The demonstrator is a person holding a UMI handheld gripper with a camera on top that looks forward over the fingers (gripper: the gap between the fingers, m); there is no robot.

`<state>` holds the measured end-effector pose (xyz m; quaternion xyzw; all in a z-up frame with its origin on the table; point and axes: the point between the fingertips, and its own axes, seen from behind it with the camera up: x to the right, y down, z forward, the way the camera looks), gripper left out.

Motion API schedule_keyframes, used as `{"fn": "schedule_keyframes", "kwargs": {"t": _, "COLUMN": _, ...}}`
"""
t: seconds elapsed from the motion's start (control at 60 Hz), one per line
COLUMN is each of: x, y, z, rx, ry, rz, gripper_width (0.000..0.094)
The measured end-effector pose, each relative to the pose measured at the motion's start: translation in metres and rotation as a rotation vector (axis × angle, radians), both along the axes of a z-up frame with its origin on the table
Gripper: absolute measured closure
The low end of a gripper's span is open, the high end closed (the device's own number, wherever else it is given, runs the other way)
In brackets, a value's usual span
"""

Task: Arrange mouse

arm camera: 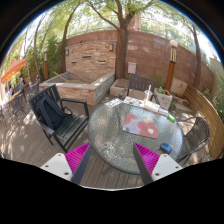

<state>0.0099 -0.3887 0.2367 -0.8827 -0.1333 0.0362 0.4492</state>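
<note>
A round glass table [115,135] stands just ahead of my fingers on a wooden deck. On it lies a rectangular mat with a red flower pattern [143,125]. A small dark blue object [166,149], perhaps the mouse, lies near the table's right rim, beyond my right finger. A small green thing [171,118] sits past the mat. My gripper [113,162] is open and empty, its magenta pads [80,158] spread wide over the table's near rim, well short of the mat.
A black chair with a dark garment over it [58,112] stands left of the table. Another chair [138,84] stands behind it. A stone block [80,86], planters [163,97], a brick wall [100,50] and a wooden railing [207,118] surround the deck.
</note>
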Motion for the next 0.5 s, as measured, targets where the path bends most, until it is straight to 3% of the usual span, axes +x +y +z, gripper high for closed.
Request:
{"fn": "schedule_keyframes", "kwargs": {"t": 0.25, "x": 0.058, "y": -0.018, "z": -0.061, "rx": -0.090, "ry": -0.003, "rz": -0.075, "gripper_width": 0.0087}}
{"fn": "schedule_keyframes", "kwargs": {"t": 0.4, "x": 0.134, "y": -0.016, "z": -0.125, "rx": -0.173, "ry": -0.033, "rz": -0.162, "gripper_width": 0.0086}}
{"fn": "schedule_keyframes", "kwargs": {"t": 0.5, "x": 0.192, "y": 0.019, "z": -0.155, "rx": -0.192, "ry": -0.054, "rz": -0.239, "gripper_width": 0.0084}}
